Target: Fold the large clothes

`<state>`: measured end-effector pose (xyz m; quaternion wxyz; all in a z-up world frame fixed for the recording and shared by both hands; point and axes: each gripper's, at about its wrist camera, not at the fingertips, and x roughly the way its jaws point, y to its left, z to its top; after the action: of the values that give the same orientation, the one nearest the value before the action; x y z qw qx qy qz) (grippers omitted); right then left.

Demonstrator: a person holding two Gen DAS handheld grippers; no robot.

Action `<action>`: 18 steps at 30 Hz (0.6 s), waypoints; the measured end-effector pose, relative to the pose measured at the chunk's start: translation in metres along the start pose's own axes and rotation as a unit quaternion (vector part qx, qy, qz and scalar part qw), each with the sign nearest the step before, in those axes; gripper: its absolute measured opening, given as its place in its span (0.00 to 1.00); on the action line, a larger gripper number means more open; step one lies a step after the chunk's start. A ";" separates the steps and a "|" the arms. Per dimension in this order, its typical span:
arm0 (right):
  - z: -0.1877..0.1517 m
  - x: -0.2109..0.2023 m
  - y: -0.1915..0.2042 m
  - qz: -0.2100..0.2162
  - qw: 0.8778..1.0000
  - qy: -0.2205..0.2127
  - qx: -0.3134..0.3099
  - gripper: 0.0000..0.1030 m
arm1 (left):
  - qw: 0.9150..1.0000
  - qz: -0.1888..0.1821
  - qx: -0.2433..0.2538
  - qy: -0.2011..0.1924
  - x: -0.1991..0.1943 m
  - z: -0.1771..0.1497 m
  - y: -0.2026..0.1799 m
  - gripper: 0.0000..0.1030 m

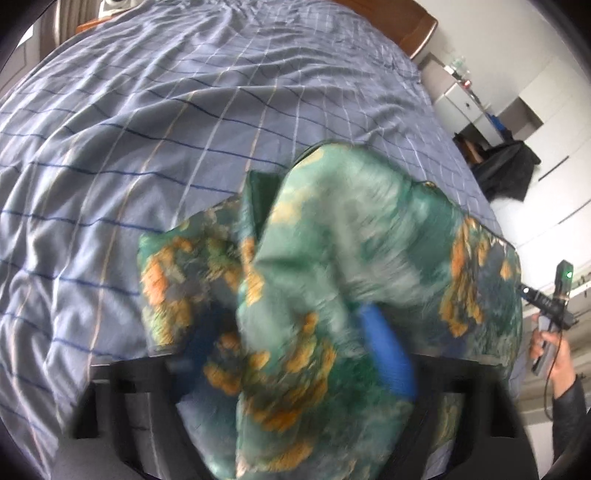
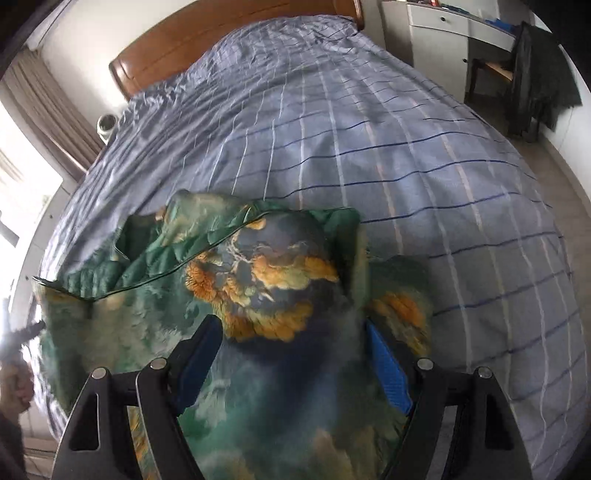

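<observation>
A large green garment [image 1: 332, 236] with orange and blue flower print hangs bunched between both grippers above the bed. My left gripper [image 1: 295, 354] has the cloth draped between its jaws; one blue pad [image 1: 388, 354] shows, the other is hidden by cloth. In the right wrist view the garment [image 2: 266, 273] fills the gap of my right gripper [image 2: 291, 354], whose blue pads [image 2: 388, 365] stand wide apart with cloth bunched between them. The right gripper also shows in the left wrist view [image 1: 550, 302], held by a hand at the right edge.
The bed [image 2: 369, 129] has a blue checked cover and a wooden headboard [image 2: 207, 40]. A white desk [image 2: 443, 33] and a chair with dark clothing [image 2: 535, 74] stand to the right of the bed. Curtains [image 2: 48, 107] and a window are on the left.
</observation>
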<state>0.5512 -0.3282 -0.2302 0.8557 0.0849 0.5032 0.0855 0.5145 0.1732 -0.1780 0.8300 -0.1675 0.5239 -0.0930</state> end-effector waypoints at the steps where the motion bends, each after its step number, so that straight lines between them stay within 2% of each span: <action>1: -0.001 0.002 0.006 -0.007 1.000 -0.001 -0.011 0.66 | 1.000 0.011 0.005 0.000 0.002 0.000 -0.003 0.14; 2: -0.003 0.001 0.012 -0.025 0.999 -0.009 -0.027 0.22 | 1.000 0.022 0.008 -0.003 0.001 0.000 -0.005 0.11; 3: -0.004 -0.004 0.018 -0.048 0.998 -0.022 -0.041 0.11 | 0.999 0.027 0.010 -0.013 -0.004 -0.001 -0.007 0.10; 5: -0.003 -0.021 0.023 -0.064 0.995 -0.053 -0.050 0.11 | 0.999 0.029 0.002 -0.044 -0.021 -0.002 -0.008 0.08; 8: 0.007 -0.059 0.032 -0.088 0.985 -0.125 -0.076 0.10 | 0.995 0.026 -0.012 -0.101 -0.050 0.004 -0.006 0.08; 11: 0.024 -0.084 0.040 -0.084 0.975 -0.185 -0.086 0.10 | 0.986 0.064 0.005 -0.157 -0.061 0.015 -0.019 0.08; 13: 0.035 -0.086 0.043 -0.087 0.970 -0.211 -0.080 0.10 | 0.979 0.095 0.020 -0.179 -0.051 0.020 -0.023 0.08; 15: 0.044 -0.070 0.038 -0.092 0.971 -0.211 -0.068 0.10 | 0.977 0.126 0.026 -0.172 -0.024 0.021 -0.018 0.08; 18: 0.039 -0.015 0.025 -0.128 0.978 -0.150 -0.066 0.10 | 0.980 0.141 0.012 -0.137 0.017 0.009 0.000 0.09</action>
<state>0.5765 -0.3102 -0.1931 0.9290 -0.0251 0.3691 -0.0053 0.5296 0.1692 -0.1884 0.9005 -0.0931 0.4227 0.0426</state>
